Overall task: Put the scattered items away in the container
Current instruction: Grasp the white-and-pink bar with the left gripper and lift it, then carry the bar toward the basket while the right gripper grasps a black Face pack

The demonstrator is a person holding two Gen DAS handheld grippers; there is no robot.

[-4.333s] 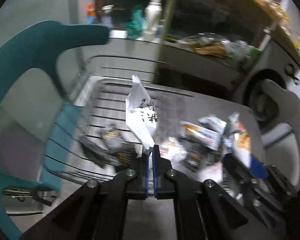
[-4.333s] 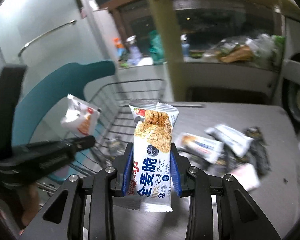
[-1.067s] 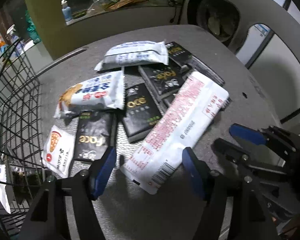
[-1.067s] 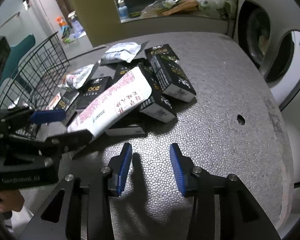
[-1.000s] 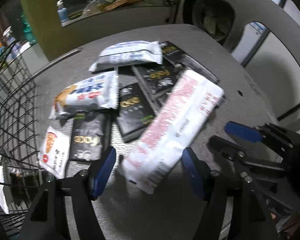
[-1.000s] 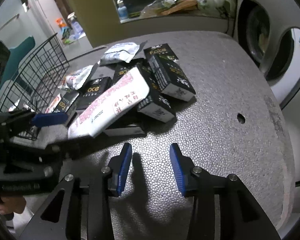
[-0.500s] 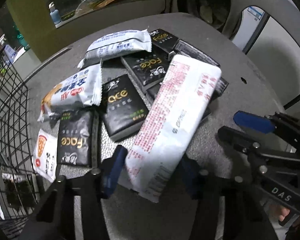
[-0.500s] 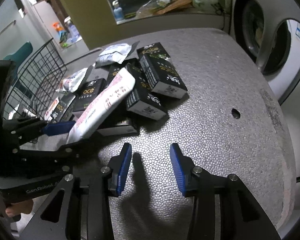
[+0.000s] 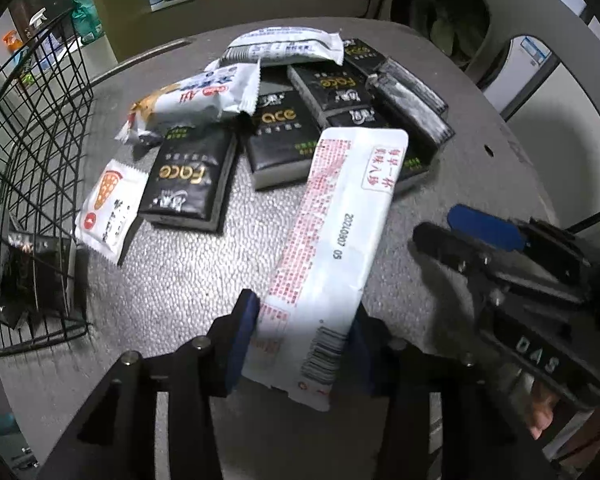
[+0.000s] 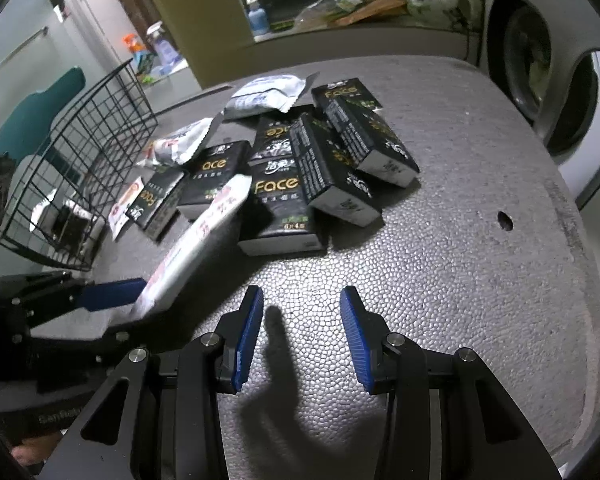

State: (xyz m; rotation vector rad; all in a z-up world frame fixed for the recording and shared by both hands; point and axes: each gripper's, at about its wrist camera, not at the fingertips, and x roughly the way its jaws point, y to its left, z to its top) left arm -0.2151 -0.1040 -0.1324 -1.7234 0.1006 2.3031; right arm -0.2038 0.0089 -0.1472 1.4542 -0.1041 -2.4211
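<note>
My left gripper has the near end of a long white packet with red print between its blue pads; the jaws are closing and press its sides. The packet slants up off the grey table, its far end over the pile. Several black "Face" tissue packs and white snack packets lie heaped in the middle. A black wire basket stands at the left. My right gripper hovers open over bare tabletop with nothing between its pads.
The basket holds a dark pack and a white packet. A small pizza-print sachet lies by its wall. A washing machine door is at the far right, a teal chair behind the basket. The table has a small hole.
The left jaws have come in from wide open onto the long white packet, and its near end has lifted off the table. The right gripper has stayed put.
</note>
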